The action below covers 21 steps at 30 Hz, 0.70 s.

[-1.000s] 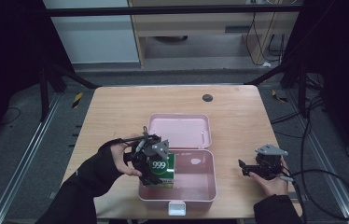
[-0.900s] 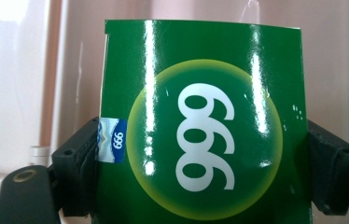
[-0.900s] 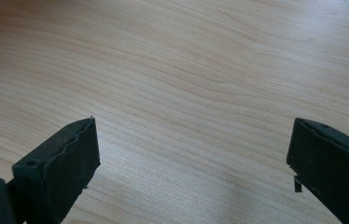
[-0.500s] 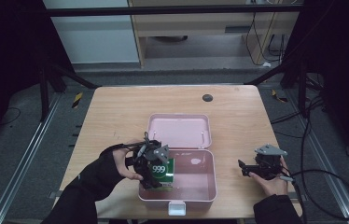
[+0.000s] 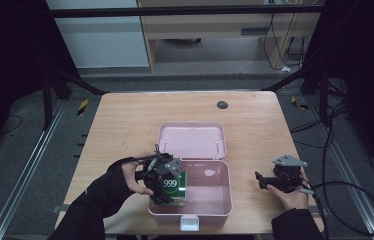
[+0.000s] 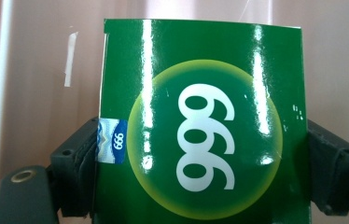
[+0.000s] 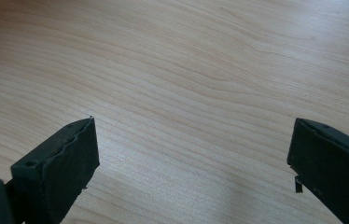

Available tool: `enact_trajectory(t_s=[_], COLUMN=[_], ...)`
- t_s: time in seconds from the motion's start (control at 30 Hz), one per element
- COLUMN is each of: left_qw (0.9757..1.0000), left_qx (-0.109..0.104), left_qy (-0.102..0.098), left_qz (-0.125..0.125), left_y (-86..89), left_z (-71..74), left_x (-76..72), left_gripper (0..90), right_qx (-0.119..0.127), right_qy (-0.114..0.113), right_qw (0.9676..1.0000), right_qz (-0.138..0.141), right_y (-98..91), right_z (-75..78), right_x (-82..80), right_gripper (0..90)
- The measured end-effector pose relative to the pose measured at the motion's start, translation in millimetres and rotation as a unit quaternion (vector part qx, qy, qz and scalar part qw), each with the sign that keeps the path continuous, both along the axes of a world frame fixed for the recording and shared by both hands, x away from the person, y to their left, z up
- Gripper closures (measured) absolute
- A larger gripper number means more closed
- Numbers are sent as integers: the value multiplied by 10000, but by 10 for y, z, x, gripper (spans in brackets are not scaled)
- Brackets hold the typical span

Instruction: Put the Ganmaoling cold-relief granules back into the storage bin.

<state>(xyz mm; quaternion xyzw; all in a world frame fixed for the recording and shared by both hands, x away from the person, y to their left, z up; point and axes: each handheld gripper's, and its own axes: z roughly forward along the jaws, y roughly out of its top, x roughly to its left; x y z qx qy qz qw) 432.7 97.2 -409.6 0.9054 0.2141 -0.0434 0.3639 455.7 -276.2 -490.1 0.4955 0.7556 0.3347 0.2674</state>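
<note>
Now the green box (image 5: 173,185), the one with the white 999 on its face, sits down inside the near left corner of the pink case (image 5: 223,197), lower than it was a second ago, when it hung higher over that same corner. The left gripper (image 5: 164,182) has it clamped by its two side edges, jaws closed tight against the card; from the left gripper view the box (image 6: 203,126) stands between the black jaws with the case's pale pink floor and wall close behind it. That drop tells me the placing is nearly done: the box looks to be at or close to the case floor, though I cannot tell whether it touches yet. Letting go seems the next thing, and the box, standing on a narrow edge, might tip once freed. The case's lid (image 5: 191,140) lies flat open on the far side of the case. Well off to the right of the case, the right gripper (image 5: 261,181) rests in the hand on the bare table (image 5: 125,125), unmoved over the last second, its jaws spread wide with nothing between them but wood grain.
</note>
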Motion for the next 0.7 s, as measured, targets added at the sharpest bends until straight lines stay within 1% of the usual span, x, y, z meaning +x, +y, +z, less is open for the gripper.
enact_trajectory(t_s=[0.03, 0.13, 0.17, 0.2, 0.23, 0.27, 0.3, 0.33, 0.37, 0.4, 0.43, 0.47, 0.5, 0.53, 0.57, 0.6, 0.63, 0.67, 0.7], left_qw=[9999, 9999, 9999, 9999, 9999, 9995, 9993, 9995, 9996, 9996, 9995, 9995, 9990, 9987, 9987, 9973, 9973, 9954, 9935], left_qx=[63, 96, 50, -51, -51, -318, -347, -305, -235, -235, -240, -240, -379, -432, -432, -635, -635, -819, -961], left_qy=[-24, -27, 5, -10, -10, 33, 0, -82, -122, -122, -209, -209, -238, -266, -266, -280, -280, -292, -272], left_qz=[-81, -96, -136, -111, -111, 70, 113, 49, -41, -41, -62, -62, -11, 29, 29, 220, 220, 413, 547], left_y=[12, 23, 33, 39, 39, 36, 41, 58, 81, 81, 112, 112, 145, 167, 167, 212, 212, 239, 266], left_z=[-3, -36, -12, 19, 19, 81, 107, 136, 170, 170, 224, 224, 282, 315, 315, 379, 379, 419, 455], left_x=[10, 9, 17, 17, 17, -6, -12, -4, 7, 7, 5, 5, -5, -4, -4, -4, -4, -7, -11], left_gripper=[136, 120, 104, 96, 102, 104, 105, 107, 108, 109, 113, 117, 123, 129, 137, 149, 162, 162, 178], right_qx=[0, -19, -23, -6, -6, -8, -12, -12, -17, -17, -21, -21, -40, -29, -29, -24, -24, -25, -42], right_qy=[-2, -13, -11, -9, -9, -5, -10, -4, -7, -7, -5, -5, 0, 0, 0, 9, 9, 14, 8], right_qw=[10000, 10000, 10000, 10000, 10000, 10000, 10000, 10000, 10000, 10000, 10000, 10000, 10000, 10000, 10000, 10000, 10000, 10000, 10000], right_qz=[0, 4, 0, -10, -10, -31, -23, -31, -21, -21, -16, -16, -11, -18, -18, -17, -17, -28, -10], right_y=[0, -1, -2, -1, -1, -1, -1, -1, -1, -1, 0, 0, -1, 0, 0, -2, -2, 1, -1], right_z=[1, -2, -2, -1, -1, 2, 2, 2, 1, 1, 0, 0, 0, 1, 1, 3, 3, 2, 2], right_x=[0, 2, 3, 3, 3, 3, 3, 2, 3, 3, 2, 2, 2, 1, 1, -2, -2, -3, -3], right_gripper=[22, 21, 21, 21, 21, 19, 19, 18, 18, 18, 18, 18, 18, 18, 18, 22, 22, 23, 26])
